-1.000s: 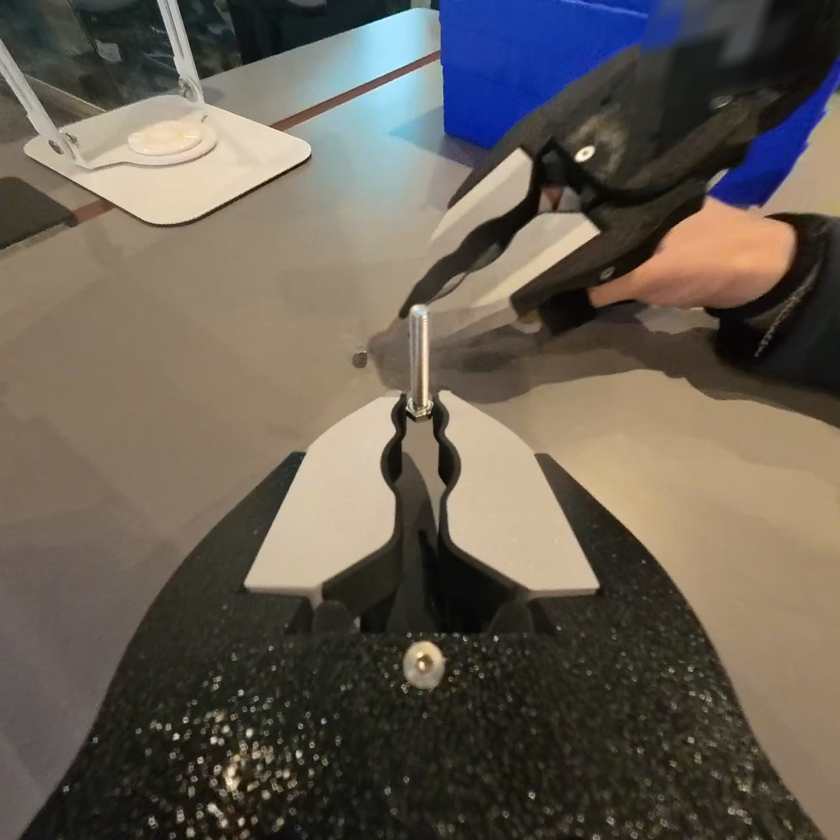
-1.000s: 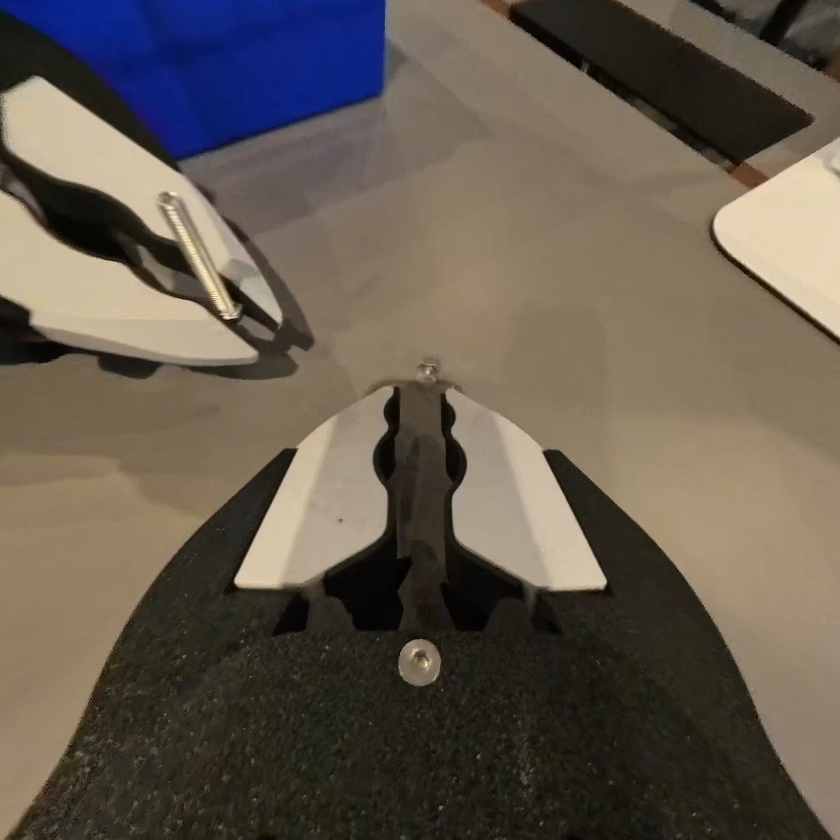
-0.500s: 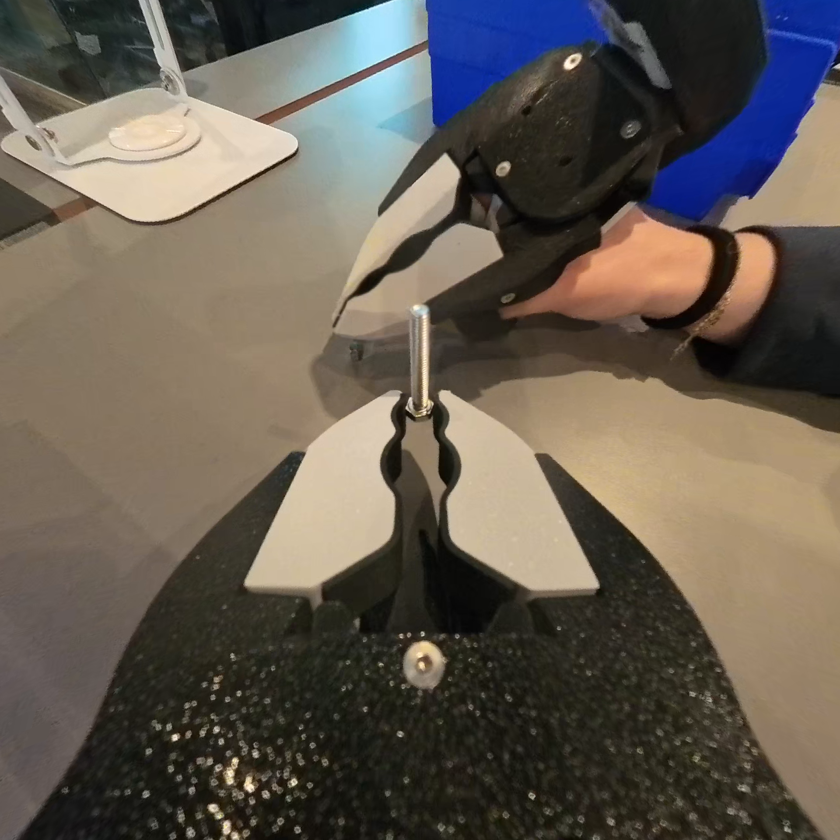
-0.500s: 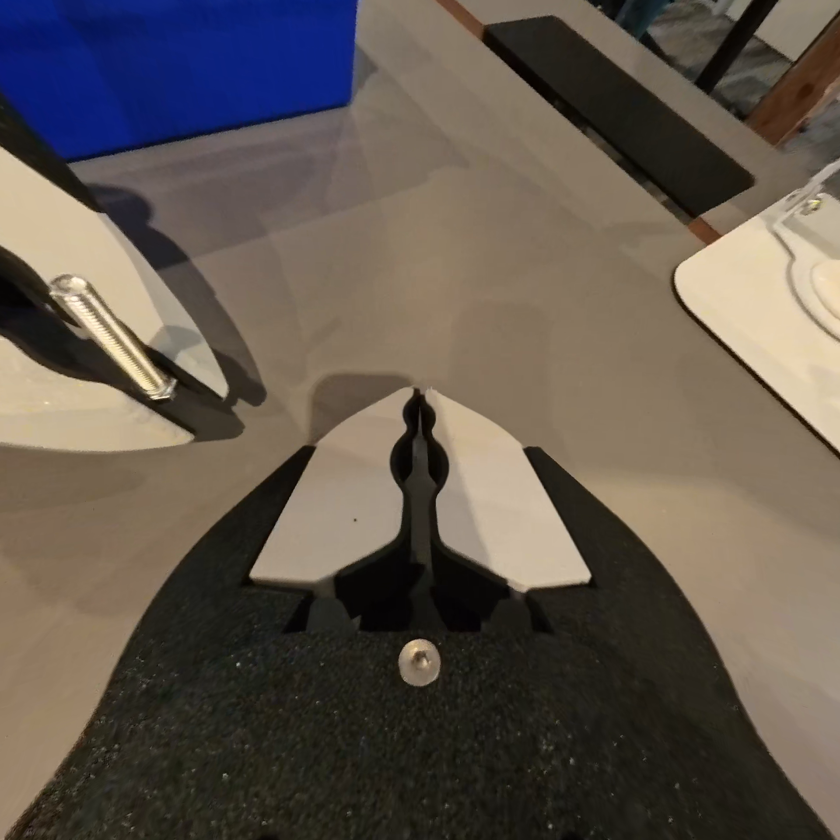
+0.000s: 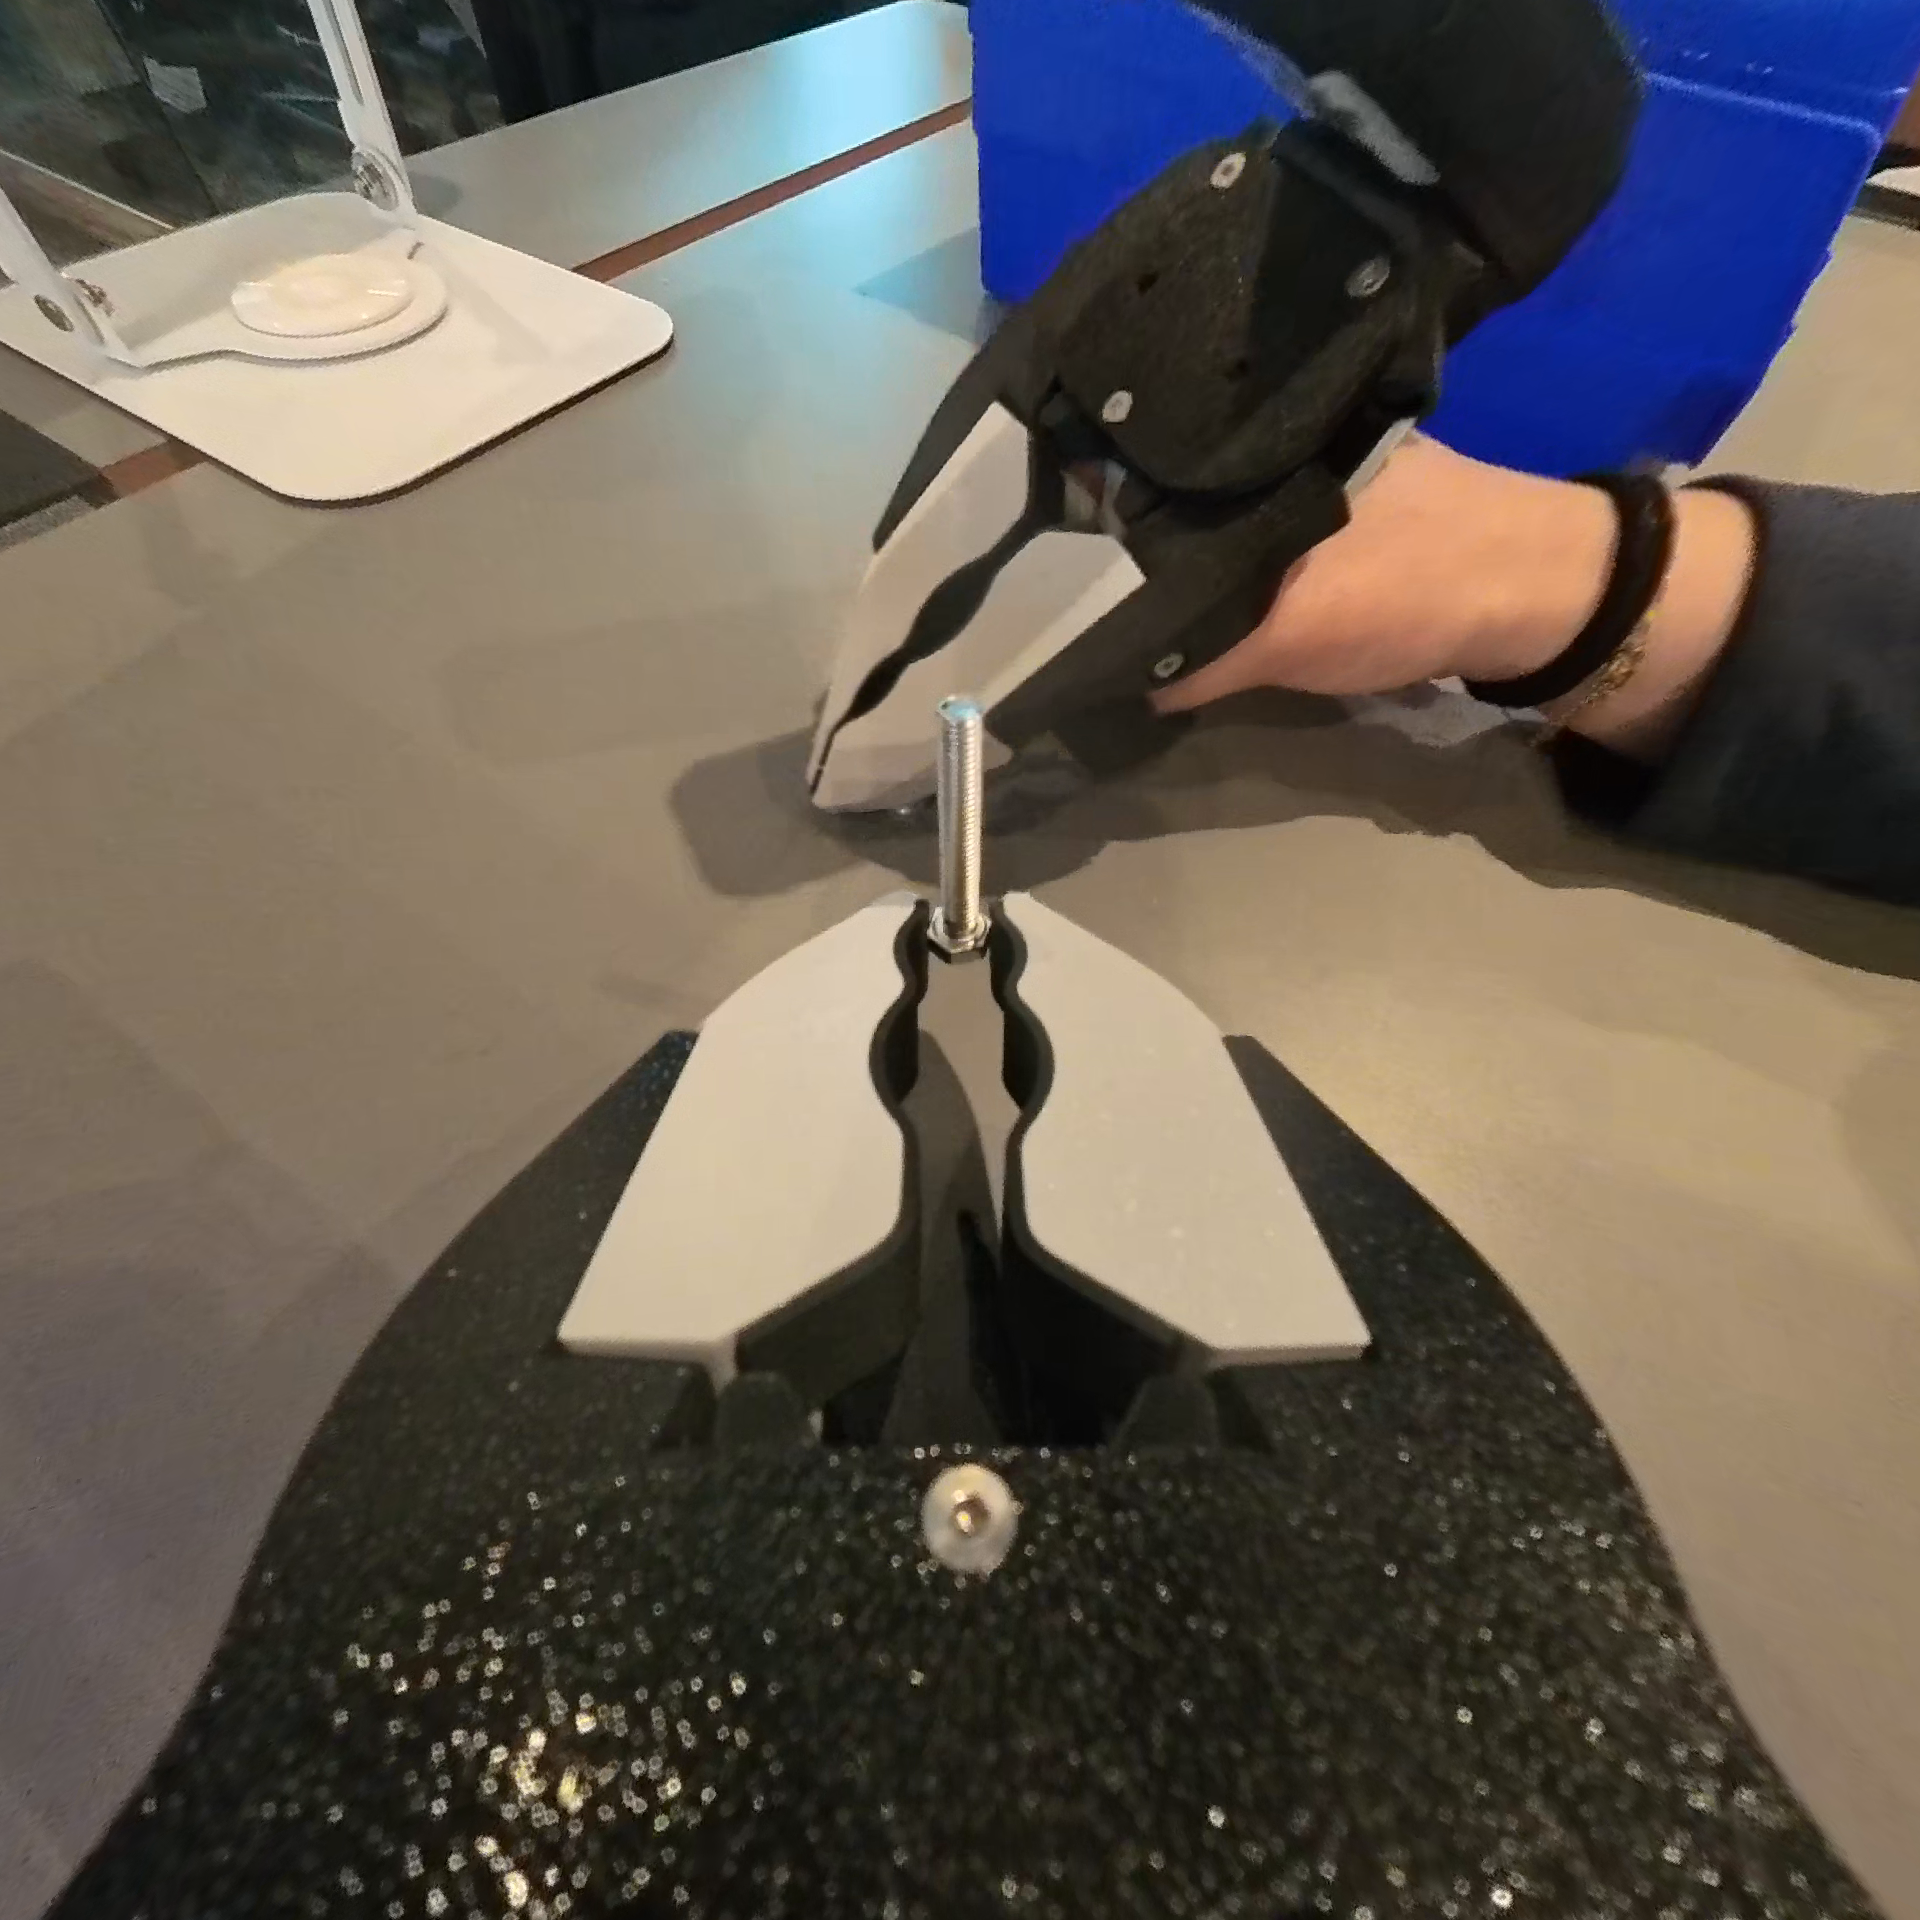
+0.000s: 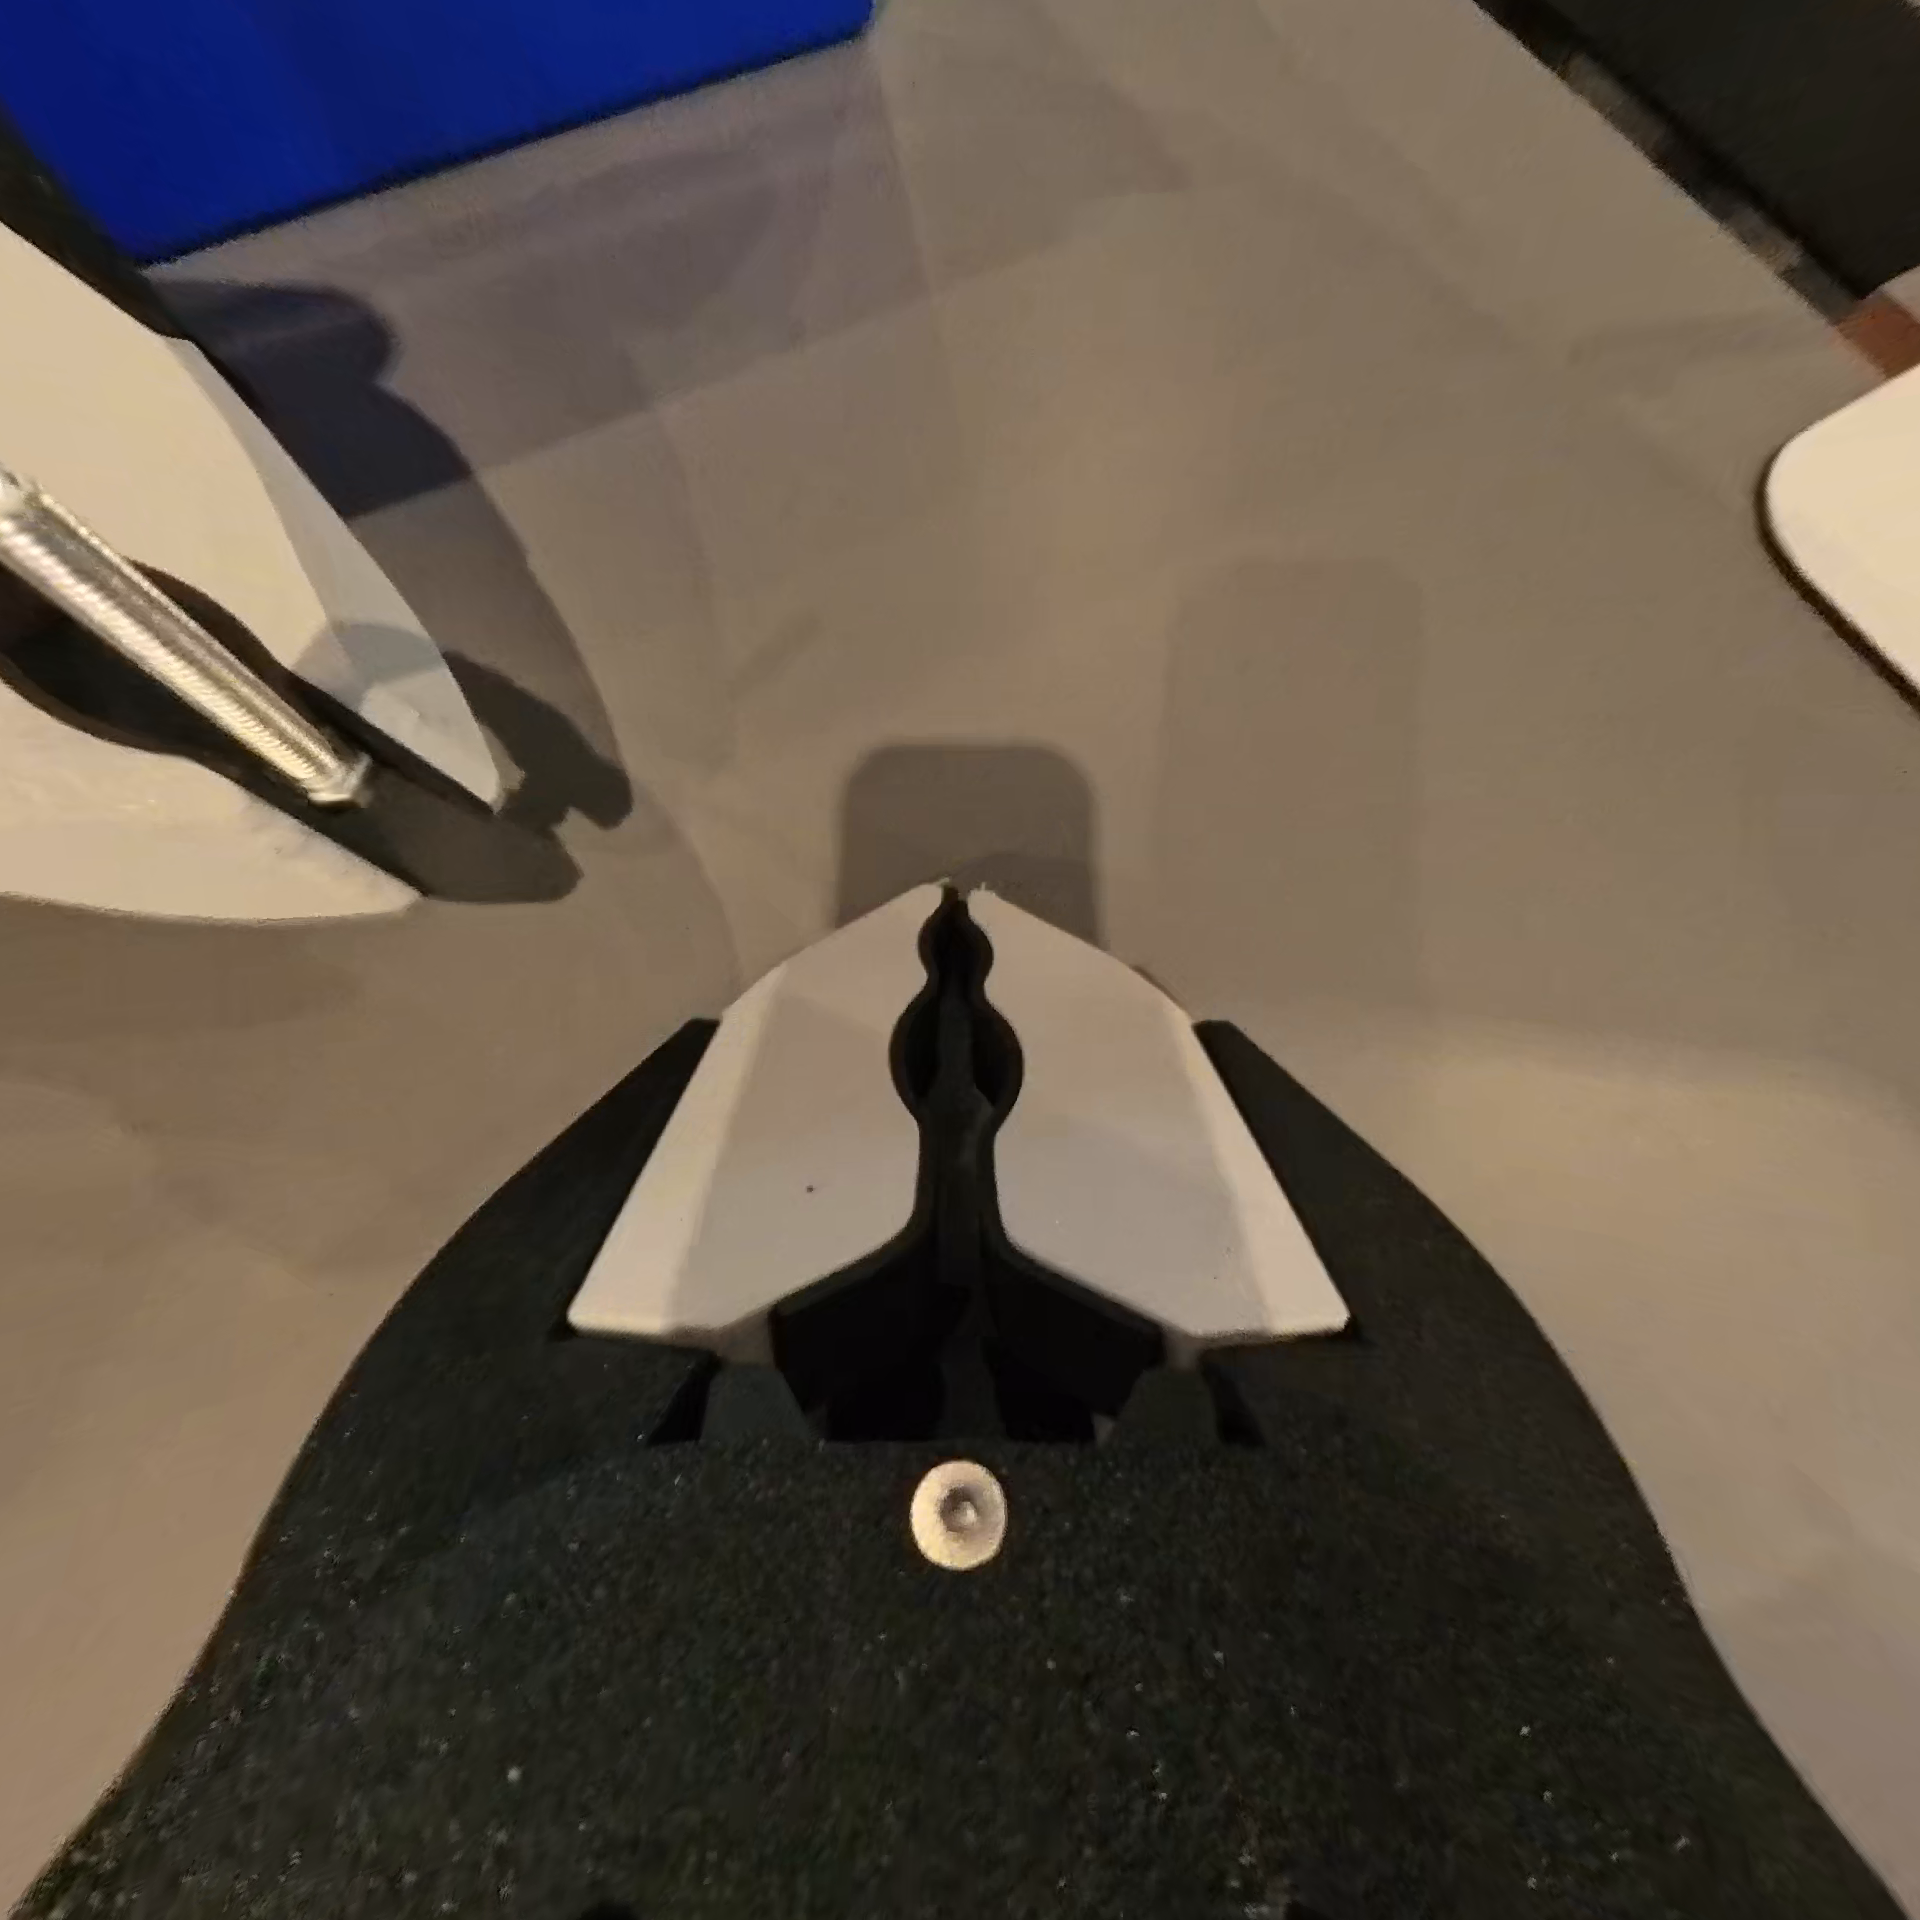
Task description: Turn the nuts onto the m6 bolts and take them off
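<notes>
Grey tabletop [image 5: 312,831] lies bare across the left and lower right of the left wrist view, bounded at upper left by a white stand base [image 5: 416,343] and at upper right by a blue bin [image 5: 1662,260]. At that view's centre the left gripper [image 5: 958,928] is clamped on the hex head of 1 silver bolt [image 5: 957,810], which stands upright with its threaded end just in front of the right gripper [image 5: 821,774], tilted tip-down onto the table. In the right wrist view the right gripper's [image 6: 958,889] tips meet at centre frame; whether the nut sits between them cannot be told, and the bolt [image 6: 187,665] is at left.
</notes>
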Tool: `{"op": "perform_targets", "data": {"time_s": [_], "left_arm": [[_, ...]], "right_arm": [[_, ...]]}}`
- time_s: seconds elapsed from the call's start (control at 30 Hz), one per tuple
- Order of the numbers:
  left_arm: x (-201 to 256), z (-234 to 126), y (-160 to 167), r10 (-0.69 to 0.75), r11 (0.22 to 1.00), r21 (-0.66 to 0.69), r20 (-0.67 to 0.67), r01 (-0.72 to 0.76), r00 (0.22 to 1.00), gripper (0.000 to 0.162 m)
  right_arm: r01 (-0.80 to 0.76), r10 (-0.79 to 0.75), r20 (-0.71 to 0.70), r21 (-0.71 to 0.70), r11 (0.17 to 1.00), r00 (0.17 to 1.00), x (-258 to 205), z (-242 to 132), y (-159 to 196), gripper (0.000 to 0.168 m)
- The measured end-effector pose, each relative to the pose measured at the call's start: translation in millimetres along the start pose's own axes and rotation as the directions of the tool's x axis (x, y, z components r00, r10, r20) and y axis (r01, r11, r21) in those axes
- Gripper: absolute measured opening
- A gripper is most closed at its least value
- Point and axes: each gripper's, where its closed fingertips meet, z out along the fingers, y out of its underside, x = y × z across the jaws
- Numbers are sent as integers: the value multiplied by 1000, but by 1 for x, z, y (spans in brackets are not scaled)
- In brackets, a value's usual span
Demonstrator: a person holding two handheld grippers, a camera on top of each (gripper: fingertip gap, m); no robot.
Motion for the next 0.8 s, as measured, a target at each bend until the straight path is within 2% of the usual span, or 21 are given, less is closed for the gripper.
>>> {"op": "perform_targets", "data": {"time_s": [0.17,0.3,0.43,0.57,0.7,0.8], "left_arm": [[1,1,1,3,1000,-7,-4,-3,1000,10],[1,1,1,3,1000,-8,-9,-3,1000,10],[2,1,1,4,1000,-10,-15,-4,1000,10],[2,2,2,11,1000,-17,-15,-11,1000,10],[3,2,3,14,1000,-25,-16,-15,1000,10],[3,3,3,16,999,-30,-18,-17,1000,10]], "right_arm": [[-68,68,8,47,997,998,8,-13,2,0],[-63,53,97,112,992,994,-2,-27,-1,2],[-41,31,113,84,996,993,-8,-27,7,6],[-103,97,106,56,993,990,-9,-24,6,7],[-173,170,76,39,984,982,-12,-22,5,12],[-165,165,25,-1,986,986,-10,-19,8,10]]}}
